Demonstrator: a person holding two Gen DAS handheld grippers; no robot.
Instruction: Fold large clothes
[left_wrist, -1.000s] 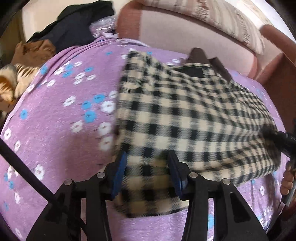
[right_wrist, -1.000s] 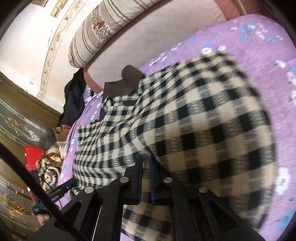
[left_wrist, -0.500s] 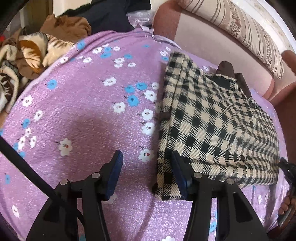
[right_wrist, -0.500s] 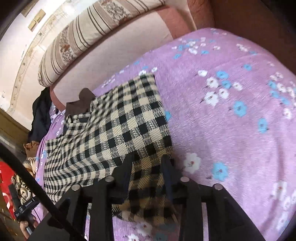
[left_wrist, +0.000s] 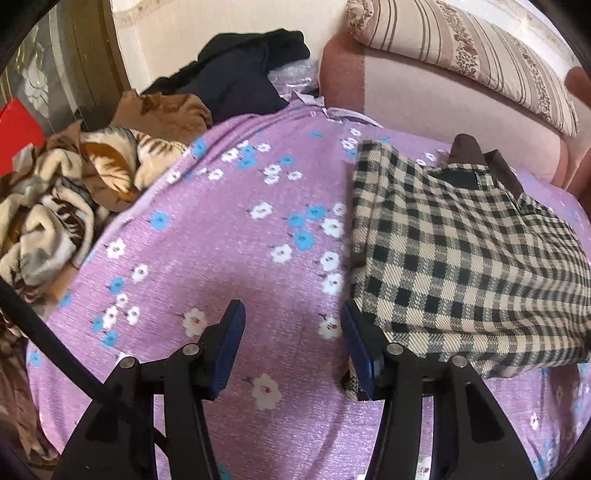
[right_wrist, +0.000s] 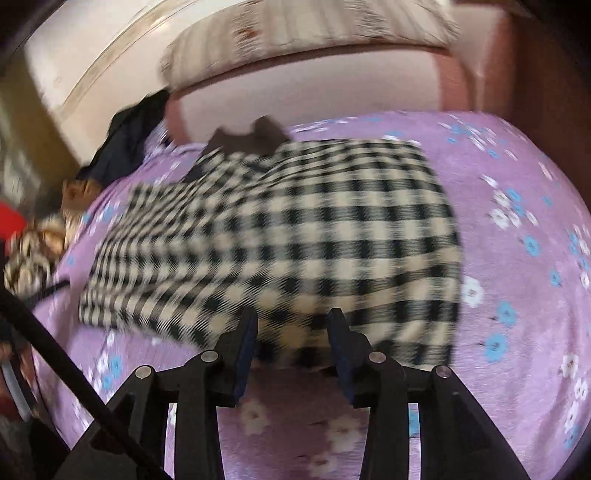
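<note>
Checked wool: the black-and-cream checked coat (left_wrist: 461, 258) lies folded on the bed, filling the right half of the left wrist frame and the centre of the right wrist frame, its brown collar (left_wrist: 480, 157) pointing to the upper edge, toward the sofa back.
Purple sheet: the flowered bedsheet (left_wrist: 221, 258) gives you a flat, soft surface, which is likely why the coat is laid out here and not on the heap.
Left gripper: your left gripper (left_wrist: 293, 339) sits at the lower centre of its frame with its fingers spread and nothing between them. The right-hand blue pad (left_wrist: 360, 354) stands just at the coat's near left corner; whether it touches the cloth you cannot tell.
Right gripper: your right gripper (right_wrist: 291, 343) is low centre in its own frame, fingers spread wide, the coat's near hem (right_wrist: 314, 332) lying just beyond the tips. No cloth is pinched. This view is blurred.
Why held so: both pairs of fingers, spread at the near hem, suggest a fold has been set down and you are free to take the next edge.
Fold state: the coat reads as a compact rectangle with layers stacked at its near edge, so the task looks well along; perhaps one more fold remains.
Clutter: the striped blanket (left_wrist: 48, 221) and dark garments (left_wrist: 240, 74) crowd the upper left, well apart from the coat.
Cushion: the striped bolster (left_wrist: 480, 55) rests along the upper right.
</note>
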